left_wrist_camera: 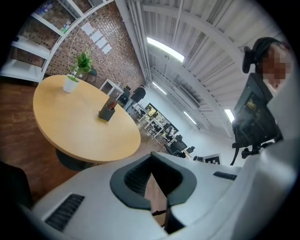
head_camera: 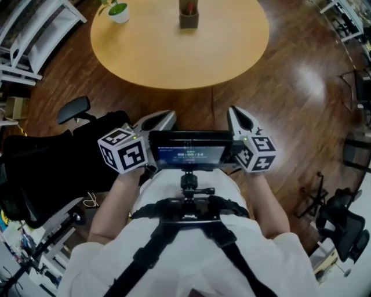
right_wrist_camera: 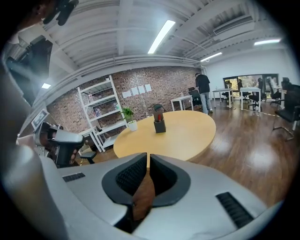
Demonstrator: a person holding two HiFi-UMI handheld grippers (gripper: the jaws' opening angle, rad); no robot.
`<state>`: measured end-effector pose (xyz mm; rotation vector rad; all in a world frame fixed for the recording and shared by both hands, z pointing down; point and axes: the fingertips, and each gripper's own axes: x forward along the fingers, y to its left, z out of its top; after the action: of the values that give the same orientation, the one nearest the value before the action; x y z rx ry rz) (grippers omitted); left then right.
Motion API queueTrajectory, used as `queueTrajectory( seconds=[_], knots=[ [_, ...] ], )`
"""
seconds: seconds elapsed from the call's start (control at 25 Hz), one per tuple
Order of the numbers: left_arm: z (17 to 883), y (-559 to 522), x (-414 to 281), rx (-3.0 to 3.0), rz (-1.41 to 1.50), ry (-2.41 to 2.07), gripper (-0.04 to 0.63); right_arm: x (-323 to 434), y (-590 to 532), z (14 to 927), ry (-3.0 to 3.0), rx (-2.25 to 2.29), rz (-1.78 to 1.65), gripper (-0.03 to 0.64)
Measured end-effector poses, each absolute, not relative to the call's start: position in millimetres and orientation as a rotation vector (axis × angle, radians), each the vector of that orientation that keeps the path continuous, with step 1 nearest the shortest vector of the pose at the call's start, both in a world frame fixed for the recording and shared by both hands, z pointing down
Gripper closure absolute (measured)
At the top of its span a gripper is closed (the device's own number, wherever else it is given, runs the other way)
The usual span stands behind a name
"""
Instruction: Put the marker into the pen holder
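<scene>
Well, left gripper [left_wrist_camera: 151, 161] and right gripper [right_wrist_camera: 146, 158] are both closed, empty, well back from the tabletop [head_camera: 151, 52]. The marker [right_wrist_camera: 160, 117], probably that red bit, stands in the pen holder [right_wrist_camera: 160, 126], so best just stay clear.

Round table [head_camera: 174, 58] stands ahead of the person [head_camera: 116, 261], pen holder [head_camera: 188, 17] on its far middle, potted plant [head_camera: 117, 11] on it left of the holder, a chair [head_camera: 52, 156] on the floor [head_camera: 301, 87] at the person's left.
</scene>
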<state>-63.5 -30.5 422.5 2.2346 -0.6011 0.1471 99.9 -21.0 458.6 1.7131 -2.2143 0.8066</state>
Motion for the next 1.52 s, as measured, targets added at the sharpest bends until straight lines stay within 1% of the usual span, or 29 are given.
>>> queueTrajectory(
  seconds=[0.32,0.6,1.04,1.24,1.4,1.52],
  knots=[
    [430,80,-40,2.23,0.104,-0.651,0.603,112,77,462,-2.293,1.655,0.772,0.608],
    [427,135,-35,2.218,0.071,-0.696,0.603,103,122,456,-2.347,1.565,0.753,0.609],
    [425,144,-49,2.23,0.083,-0.614,0.603,84,116,436,-2.365,1.616,0.722,0.609],
    [428,152,-55,2.26,0.166,-0.588,0.603,77,126,439,-2.338,1.631,0.734,0.609],
    [414,160,-59,2.273,0.179,-0.567,0.603,72,142,426,-2.345,1.634,0.731,0.609],
    [405,151,-64,2.303,0.171,-0.532,0.603,69,133,415,-2.343,1.683,0.698,0.608]
  ],
)
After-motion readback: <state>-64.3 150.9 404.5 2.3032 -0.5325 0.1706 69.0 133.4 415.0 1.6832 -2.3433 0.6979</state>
